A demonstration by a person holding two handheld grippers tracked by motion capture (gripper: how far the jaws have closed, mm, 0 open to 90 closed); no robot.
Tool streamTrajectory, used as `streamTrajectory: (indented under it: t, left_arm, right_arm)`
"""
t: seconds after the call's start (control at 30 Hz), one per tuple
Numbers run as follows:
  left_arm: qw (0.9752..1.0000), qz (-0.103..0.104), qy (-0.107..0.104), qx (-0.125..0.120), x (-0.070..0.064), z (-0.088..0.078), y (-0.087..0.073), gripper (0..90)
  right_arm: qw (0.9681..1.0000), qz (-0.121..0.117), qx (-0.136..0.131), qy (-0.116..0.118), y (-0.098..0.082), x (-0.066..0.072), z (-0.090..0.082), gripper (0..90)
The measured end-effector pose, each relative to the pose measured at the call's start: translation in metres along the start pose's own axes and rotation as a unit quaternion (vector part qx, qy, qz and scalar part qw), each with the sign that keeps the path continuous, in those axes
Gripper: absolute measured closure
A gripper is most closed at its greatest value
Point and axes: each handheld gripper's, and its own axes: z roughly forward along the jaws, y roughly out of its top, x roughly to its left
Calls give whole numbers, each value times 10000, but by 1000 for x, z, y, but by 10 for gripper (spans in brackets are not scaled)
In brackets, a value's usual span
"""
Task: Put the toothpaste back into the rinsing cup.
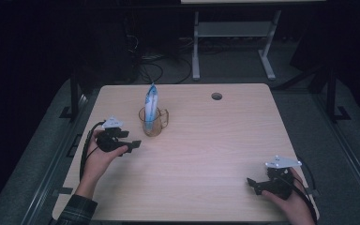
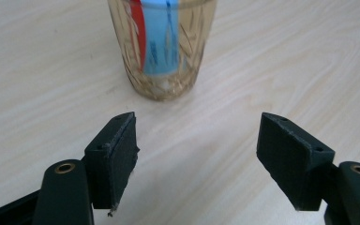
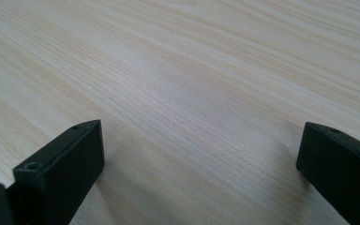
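An amber glass mug (image 1: 153, 123) with a handle stands upright on the wooden table (image 1: 206, 154), left of the middle. A blue and white tube (image 1: 151, 101) stands in it and sticks out above the rim. In the left gripper view the mug (image 2: 161, 47) is just ahead of the jaws, with the tube (image 2: 159, 42) seen through the glass. My left gripper (image 1: 135, 145) lies low at the mug's near left, open, nothing between its pads (image 2: 122, 154). My right gripper (image 1: 253, 184) rests near the table's front right corner, open over bare wood (image 3: 197, 93).
A round cable hole (image 1: 216, 96) sits in the table near its far edge. Beyond the table stand a white desk frame (image 1: 234, 42) and cables on the dark floor. Metal rails run along both sides of the table.
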Motion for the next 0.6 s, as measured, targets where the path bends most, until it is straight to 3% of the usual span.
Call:
streamTrajectory:
  t: [0.6]
  left_arm:
    - [9996, 172, -9, 217, -26, -5, -44, 269]
  right_arm:
    - [10000, -10, -3, 5, 0, 0, 0, 5]
